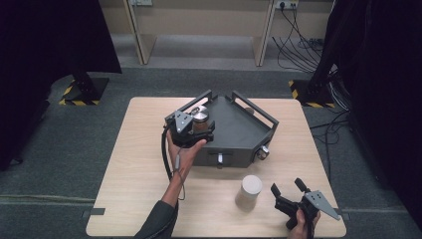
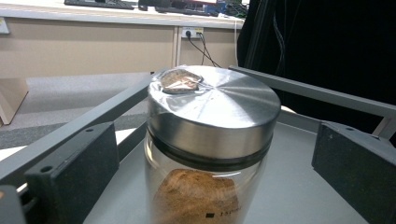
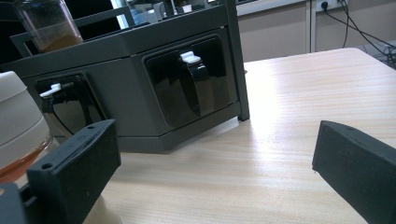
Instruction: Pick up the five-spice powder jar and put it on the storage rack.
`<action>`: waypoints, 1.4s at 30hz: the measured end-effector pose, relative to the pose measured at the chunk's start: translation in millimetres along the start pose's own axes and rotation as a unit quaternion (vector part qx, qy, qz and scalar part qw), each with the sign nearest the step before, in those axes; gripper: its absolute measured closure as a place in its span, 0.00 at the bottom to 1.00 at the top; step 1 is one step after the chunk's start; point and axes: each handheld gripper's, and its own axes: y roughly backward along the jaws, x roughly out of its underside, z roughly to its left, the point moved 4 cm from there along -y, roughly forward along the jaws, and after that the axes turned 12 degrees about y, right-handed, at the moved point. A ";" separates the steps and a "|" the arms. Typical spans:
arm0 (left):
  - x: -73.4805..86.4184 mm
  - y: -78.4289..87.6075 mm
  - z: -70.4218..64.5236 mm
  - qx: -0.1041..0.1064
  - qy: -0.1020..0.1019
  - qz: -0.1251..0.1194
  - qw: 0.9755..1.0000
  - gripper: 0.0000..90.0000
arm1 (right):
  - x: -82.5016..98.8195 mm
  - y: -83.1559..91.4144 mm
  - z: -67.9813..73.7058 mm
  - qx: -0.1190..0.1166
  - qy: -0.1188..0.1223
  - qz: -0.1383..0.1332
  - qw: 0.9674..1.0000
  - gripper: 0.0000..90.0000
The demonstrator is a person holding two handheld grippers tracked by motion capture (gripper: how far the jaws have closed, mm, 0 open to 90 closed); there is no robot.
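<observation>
A glass jar (image 1: 200, 119) with a brushed metal lid (image 2: 215, 105) and brown powder inside stands on the top deck of a dark grey rack (image 1: 239, 132), at its left corner. My left gripper (image 1: 199, 127) reaches around the jar from the near side. In the left gripper view its jaws (image 2: 215, 158) stand open on either side of the jar, with a gap between each pad and the glass. My right gripper (image 1: 287, 185) rests open near the table's front right, nothing between its jaws (image 3: 215, 158), facing the rack's front (image 3: 140, 93).
A second jar with a white lid (image 1: 250, 191) stands on the wooden table (image 1: 139, 189) just left of my right gripper. The rack's front carries black lever taps with white tabs (image 3: 194, 84). Rails (image 1: 254, 109) edge the rack's deck. Cables lie on the floor at the far right.
</observation>
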 end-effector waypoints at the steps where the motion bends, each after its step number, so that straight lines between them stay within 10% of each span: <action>1: 0.4 0.9 -0.3 -0.001 -0.001 0.000 1.000 0.00 | 0.0 0.1 0.1 0.000 0.000 0.000 1.000 0.01; 25: 12.5 39.7 -2.7 0.022 0.005 -0.027 0.999 0.00 | 0.2 -0.3 0.0 -0.001 -0.002 0.001 1.000 0.01; 42: 54.4 77.4 1.0 0.040 -0.002 -0.057 0.998 0.00 | 0.3 -0.3 -0.2 -0.001 -0.002 0.001 1.000 0.01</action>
